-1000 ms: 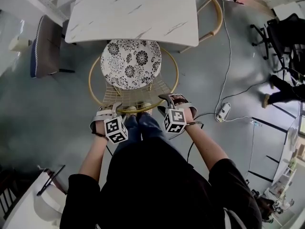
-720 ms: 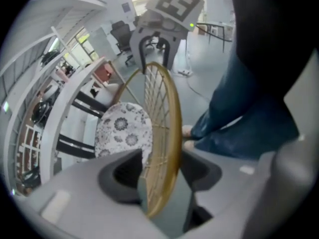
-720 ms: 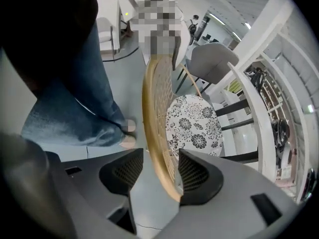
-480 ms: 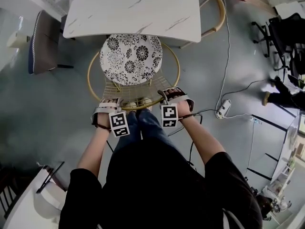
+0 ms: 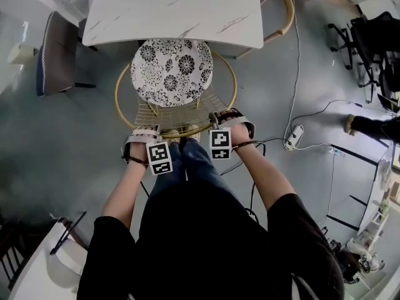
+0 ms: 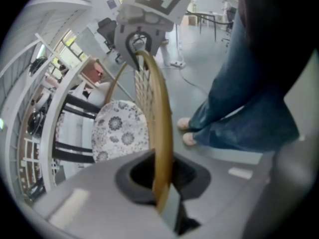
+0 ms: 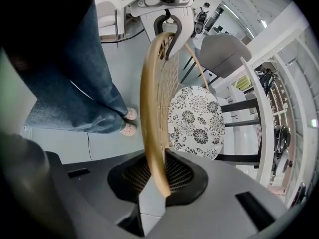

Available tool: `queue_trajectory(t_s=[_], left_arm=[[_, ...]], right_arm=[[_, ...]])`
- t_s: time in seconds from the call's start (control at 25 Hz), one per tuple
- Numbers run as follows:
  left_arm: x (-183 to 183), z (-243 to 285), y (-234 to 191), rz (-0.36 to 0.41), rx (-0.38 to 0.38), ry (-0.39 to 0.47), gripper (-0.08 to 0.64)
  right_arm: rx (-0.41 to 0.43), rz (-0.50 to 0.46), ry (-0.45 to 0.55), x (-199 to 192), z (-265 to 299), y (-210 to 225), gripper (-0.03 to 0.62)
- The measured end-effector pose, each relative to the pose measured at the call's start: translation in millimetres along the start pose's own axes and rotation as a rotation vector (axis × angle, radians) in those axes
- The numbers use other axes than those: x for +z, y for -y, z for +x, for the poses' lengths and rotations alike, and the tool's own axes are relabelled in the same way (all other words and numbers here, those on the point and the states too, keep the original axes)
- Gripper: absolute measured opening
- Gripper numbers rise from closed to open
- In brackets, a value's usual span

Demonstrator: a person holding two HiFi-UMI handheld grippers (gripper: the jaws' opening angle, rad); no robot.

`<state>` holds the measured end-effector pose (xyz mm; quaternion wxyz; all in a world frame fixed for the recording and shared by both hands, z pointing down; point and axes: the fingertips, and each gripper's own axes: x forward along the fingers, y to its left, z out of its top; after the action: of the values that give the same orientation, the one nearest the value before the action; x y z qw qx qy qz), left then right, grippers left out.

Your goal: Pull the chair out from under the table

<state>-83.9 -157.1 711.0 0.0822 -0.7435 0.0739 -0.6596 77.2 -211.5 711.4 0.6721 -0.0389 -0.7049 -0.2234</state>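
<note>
A chair with a black-and-white floral cushion [image 5: 171,72] and a gold wire back stands with its seat partly under the white marble table [image 5: 175,8]. My left gripper [image 5: 145,135] sits on the left part of the gold back rail [image 5: 181,133], and my right gripper [image 5: 225,119] on the right part. In the left gripper view the rail [image 6: 160,123] runs down between the jaws of the left gripper [image 6: 162,183], which are closing with the pads against it. In the right gripper view the rail [image 7: 147,113] likewise passes into the closing jaws of the right gripper [image 7: 157,176].
A grey padded chair [image 5: 56,55] stands left of the table, and another gold chair [image 5: 284,14] at its right end. A power strip [image 5: 292,137] with cables lies on the floor to the right. The person's jeans-clad legs [image 5: 187,158] stand right behind the chair.
Both grippers have sunk onto the chair's back rail and rolled a little, and their jaws have gone from wide open to closed round the rail. The chair stands where it was.
</note>
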Motion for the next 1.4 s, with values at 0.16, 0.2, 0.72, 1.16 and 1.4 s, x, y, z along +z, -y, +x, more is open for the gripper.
queue_trajectory(t_s=[0.16, 0.2, 0.72, 1.16, 1.4], left_arm=[[1, -2, 1, 0.023, -0.01, -0.001, 0.031], [0, -2, 2, 0.032, -0.013, 0.0, 0.031], [-5, -10, 29, 0.071, -0.036, 0.004, 0.032], [3, -18, 76, 0.043, -0.063, -0.038, 0.035], [8, -22, 102, 0.025, -0.068, -0.054, 0.035]], right_arm=[[0.014, 0.013, -0.027, -1, 0, -1, 0.065], [0.019, 0.015, -0.032, 0, 0, -3, 0.064], [0.042, 0.061, -0.041, 19, -11, -38, 0.061], [0.023, 0.003, 0.01, 30, -25, -85, 0.055], [0.008, -0.023, 0.036, 35, -32, -110, 0.055]])
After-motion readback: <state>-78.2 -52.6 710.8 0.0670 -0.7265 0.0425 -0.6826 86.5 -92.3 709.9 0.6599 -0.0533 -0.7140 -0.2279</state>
